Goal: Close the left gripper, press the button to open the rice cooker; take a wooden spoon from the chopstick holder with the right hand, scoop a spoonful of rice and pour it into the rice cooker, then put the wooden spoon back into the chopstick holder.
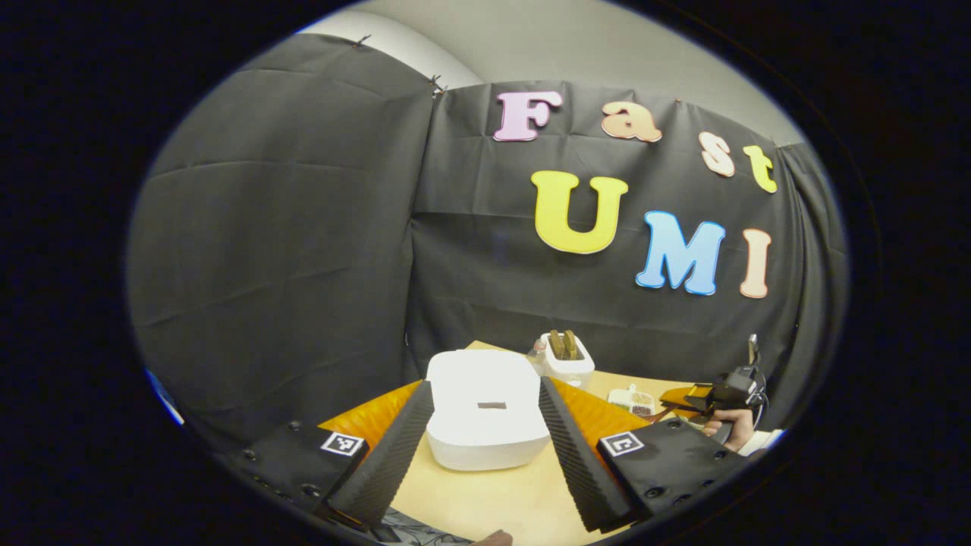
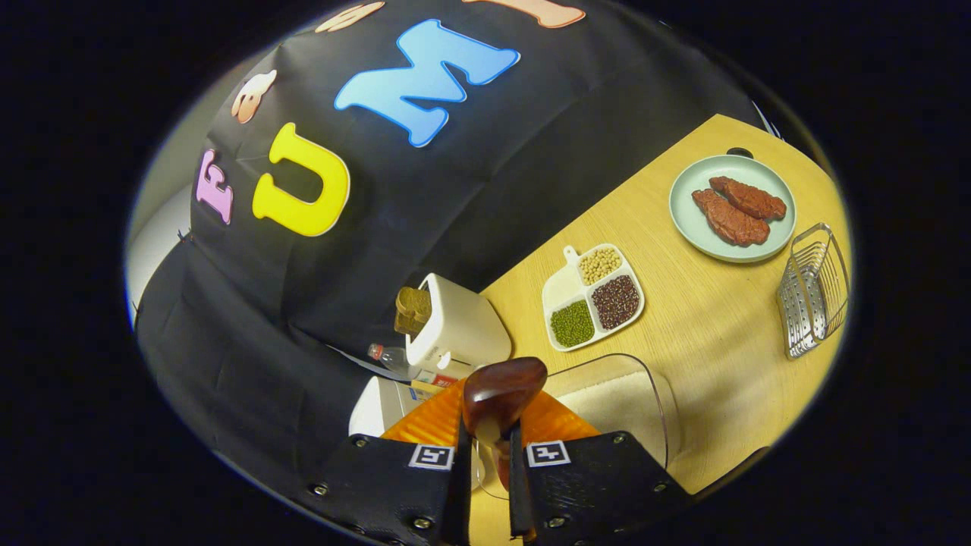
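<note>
right gripper (image 2: 485, 470) clamps wooden spoon (image 2: 502, 394), bowl up, over rice container (image 2: 630, 402)

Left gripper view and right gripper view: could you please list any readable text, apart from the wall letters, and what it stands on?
No text can be quoted.
Rice cooker: small dark mark on its lid, too small to read.
Plastic bottle: label too blurred to read.
Square coded markers: patterns, no words.

Bare table (image 1: 485, 493) is left open before the closed rice cooker (image 1: 485, 409), while behind it the chopstick holder (image 1: 565, 360) is hemmed against the cloth wall (image 1: 303, 250), and the divided dish (image 2: 593, 297) is flanked by free wood.
</note>
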`<state>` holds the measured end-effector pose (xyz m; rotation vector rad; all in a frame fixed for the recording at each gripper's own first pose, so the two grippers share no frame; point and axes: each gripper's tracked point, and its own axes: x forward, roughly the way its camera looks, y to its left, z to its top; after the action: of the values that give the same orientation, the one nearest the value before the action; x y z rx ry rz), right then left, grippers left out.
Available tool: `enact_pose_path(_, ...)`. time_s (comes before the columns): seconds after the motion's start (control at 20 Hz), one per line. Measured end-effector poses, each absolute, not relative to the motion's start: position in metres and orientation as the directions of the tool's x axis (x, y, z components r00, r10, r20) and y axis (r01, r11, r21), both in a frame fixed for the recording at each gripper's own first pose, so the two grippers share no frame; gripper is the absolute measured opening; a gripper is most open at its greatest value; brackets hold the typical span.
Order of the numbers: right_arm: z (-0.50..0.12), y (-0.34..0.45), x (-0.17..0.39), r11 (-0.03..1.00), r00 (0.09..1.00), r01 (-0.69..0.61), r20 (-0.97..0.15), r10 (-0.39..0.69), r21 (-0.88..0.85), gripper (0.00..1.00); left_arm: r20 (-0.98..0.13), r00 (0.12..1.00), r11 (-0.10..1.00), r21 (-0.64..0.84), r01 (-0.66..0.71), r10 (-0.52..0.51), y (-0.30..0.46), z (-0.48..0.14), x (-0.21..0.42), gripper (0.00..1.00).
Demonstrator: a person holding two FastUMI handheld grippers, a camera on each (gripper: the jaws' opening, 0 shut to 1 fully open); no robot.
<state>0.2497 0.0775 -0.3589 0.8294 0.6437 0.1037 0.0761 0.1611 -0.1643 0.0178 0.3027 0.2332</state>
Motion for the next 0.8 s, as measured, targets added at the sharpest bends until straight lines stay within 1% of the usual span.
enact_pose_path(0.05,-0.353,0.073,0.248,0.673,0.811,0.161,-0.485,0.326,0.722,0.21,-0.289,0.931,0.974,0.051,-0.219,0.224,0.160,-0.163,0.079,1.00)
enact_pose_path(0.1,-0.346,0.070,0.247,0.656,0.816,0.164,-0.475,0.329,0.737,0.20,-0.281,0.934,0.976,0.050,-0.214,0.219,0.160,-0.162,0.083,0.97)
enact_pose_path(0.2,-0.328,0.065,0.244,0.605,0.832,0.170,-0.443,0.335,0.778,0.21,-0.266,0.942,0.979,0.052,-0.197,0.204,0.160,-0.161,0.090,0.97)
enact_pose_path(0.25,-0.317,0.061,0.241,0.582,0.842,0.176,-0.428,0.329,0.794,0.21,-0.263,0.945,0.980,0.048,-0.191,0.197,0.163,-0.161,0.095,0.94)
enact_pose_path(0.45,-0.257,0.050,0.218,0.505,0.889,0.161,-0.347,0.299,0.848,0.20,-0.259,0.957,0.990,-0.010,-0.137,0.130,0.168,-0.165,0.116,0.94)
enact_pose_path(0.5,-0.242,0.049,0.212,0.487,0.899,0.151,-0.324,0.295,0.860,0.20,-0.257,0.959,0.992,-0.013,-0.128,0.120,0.171,-0.170,0.122,0.98)
enact_pose_path(0.6,-0.217,0.046,0.198,0.469,0.912,0.136,-0.295,0.286,0.873,0.20,-0.259,0.960,0.993,-0.017,-0.115,0.107,0.178,-0.177,0.136,0.94)
enact_pose_path(0.75,-0.187,0.040,0.175,0.478,0.933,0.115,-0.260,0.249,0.871,0.20,-0.269,0.959,0.993,-0.042,-0.106,0.092,0.182,-0.193,0.154,0.94)
enact_pose_path(0.8,-0.177,0.038,0.168,0.483,0.939,0.105,-0.247,0.240,0.869,0.20,-0.272,0.958,0.994,-0.045,-0.103,0.087,0.183,-0.199,0.159,0.97)
